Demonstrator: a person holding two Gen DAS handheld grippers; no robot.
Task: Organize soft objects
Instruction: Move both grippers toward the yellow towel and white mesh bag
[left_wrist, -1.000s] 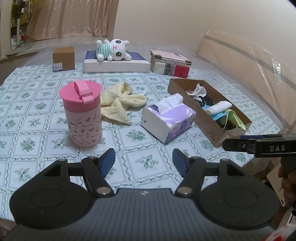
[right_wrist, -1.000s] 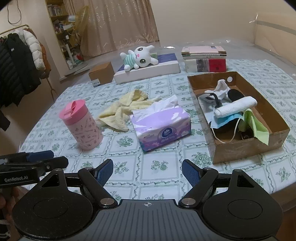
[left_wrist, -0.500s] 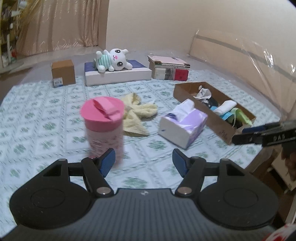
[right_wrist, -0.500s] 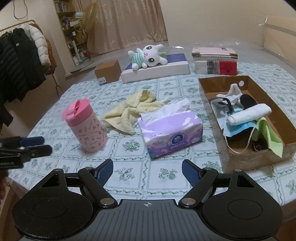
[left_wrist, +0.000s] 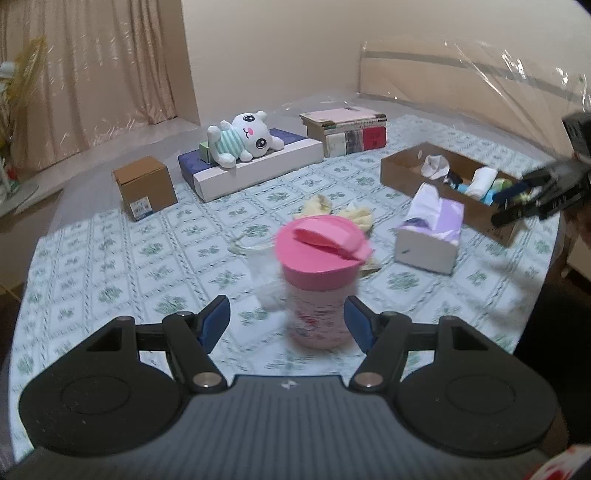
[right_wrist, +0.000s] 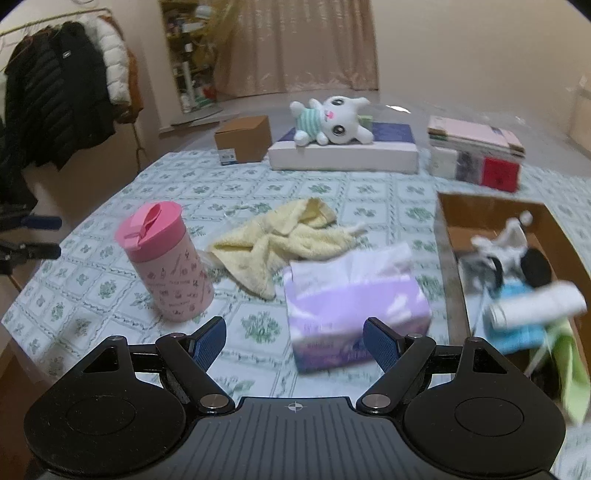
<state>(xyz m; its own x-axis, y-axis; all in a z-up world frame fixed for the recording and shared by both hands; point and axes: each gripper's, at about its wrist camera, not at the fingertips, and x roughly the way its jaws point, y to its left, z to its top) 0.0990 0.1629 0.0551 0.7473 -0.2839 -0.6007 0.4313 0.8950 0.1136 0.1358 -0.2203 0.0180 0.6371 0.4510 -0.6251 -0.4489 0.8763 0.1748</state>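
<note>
My left gripper (left_wrist: 286, 318) is open above the near table edge, with nothing held. The pink lidded cup (left_wrist: 317, 291) stands just beyond its right finger. Behind the cup lies a crumpled yellow towel (left_wrist: 354, 214), partly hidden. A white plush toy (left_wrist: 243, 140) rests on a flat white box at the back. My right gripper (right_wrist: 294, 332) is open and empty, and the purple tissue box (right_wrist: 354, 306) sits just past its fingers. The yellow towel (right_wrist: 280, 240) lies between that box and the cup (right_wrist: 166, 258). The cardboard tray (right_wrist: 447, 258) at the right holds rolled cloths and masks.
A small brown box (left_wrist: 144, 188), the flat white box (left_wrist: 258, 170) and stacked books (left_wrist: 347, 133) line the table's far side. Coats (right_wrist: 62, 85) hang at the left. The other gripper (left_wrist: 496, 208) hovers by the cardboard tray (left_wrist: 399, 173).
My left gripper has swung to the left and rolled, so the pink cup now shows in front of its right finger. My right gripper has come closer to the tissue box. Both stay open.
</note>
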